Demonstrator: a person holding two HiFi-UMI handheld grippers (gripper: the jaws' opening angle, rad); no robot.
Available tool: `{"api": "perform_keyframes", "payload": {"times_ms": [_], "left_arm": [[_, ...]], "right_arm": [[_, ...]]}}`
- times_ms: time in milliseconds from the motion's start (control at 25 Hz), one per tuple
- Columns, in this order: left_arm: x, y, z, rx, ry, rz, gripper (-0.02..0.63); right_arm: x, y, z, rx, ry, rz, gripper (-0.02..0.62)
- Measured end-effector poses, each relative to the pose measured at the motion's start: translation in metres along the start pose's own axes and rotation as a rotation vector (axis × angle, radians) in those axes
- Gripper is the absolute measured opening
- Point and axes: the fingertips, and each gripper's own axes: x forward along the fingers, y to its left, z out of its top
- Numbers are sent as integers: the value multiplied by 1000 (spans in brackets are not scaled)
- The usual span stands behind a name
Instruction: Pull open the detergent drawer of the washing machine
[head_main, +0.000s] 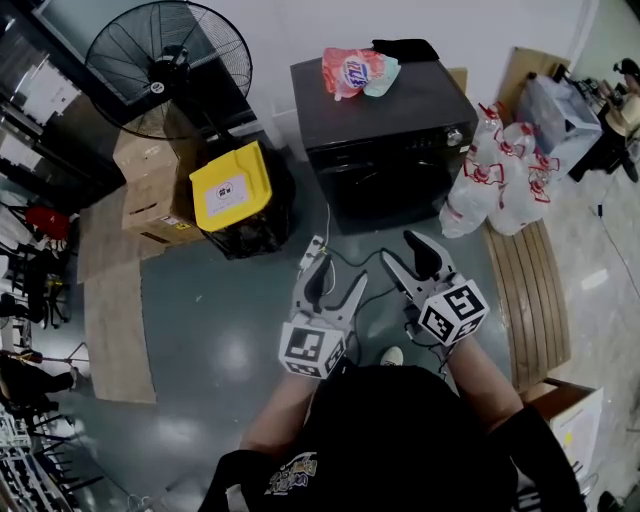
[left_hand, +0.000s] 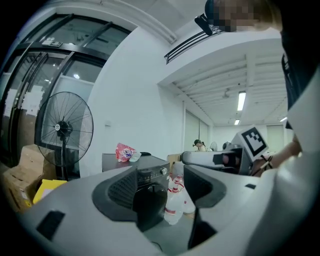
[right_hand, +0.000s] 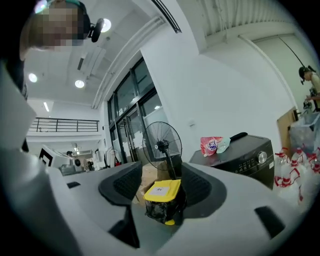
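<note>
The washing machine (head_main: 385, 150) stands well apart from us, across bare floor, against the wall. Its detergent drawer should sit in the front strip under the top, but from here we cannot make out its edge or handle. That is our first worry. We judge that reaching for the wrong part of that dark strip, say the end with the round knob (head_main: 455, 135), would turn a setting or scrape the panel instead of catching the drawer. If the drawer sticks, a hard pull could drag the machine itself.

The fan (head_main: 168, 62) and the yellow-lidded bin (head_main: 232, 186) stand to the machine's left, and the pack of water bottles (head_main: 497, 180) is just beside its right. A wide swing on the way in could knock any of them. The white power strip (head_main: 311, 252) lies on the floor between us and the machine, and its cable could catch a foot. The pink bag (head_main: 350, 70) on top may topple if the machine is jolted.

We hold both hands out in front of the body, pointing roughly level. The left claw (head_main: 340, 270) is spread wide with nothing between its jaws, and the machine shows far off through the gap. The right claw (head_main: 397, 246) is also spread and empty, aimed more at the bin than at the machine.
</note>
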Motion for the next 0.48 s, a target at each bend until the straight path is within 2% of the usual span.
{"api": "perform_keyframes", "payload": {"times_ms": [160, 480], "left_arm": [[-4, 16, 0, -8, -1, -6, 280], [-14, 64, -1, -27, 3, -21, 284]], "right_arm": [[15, 1, -5, 62, -5, -10, 282], [57, 13, -13, 113, -2, -45, 291]]}}
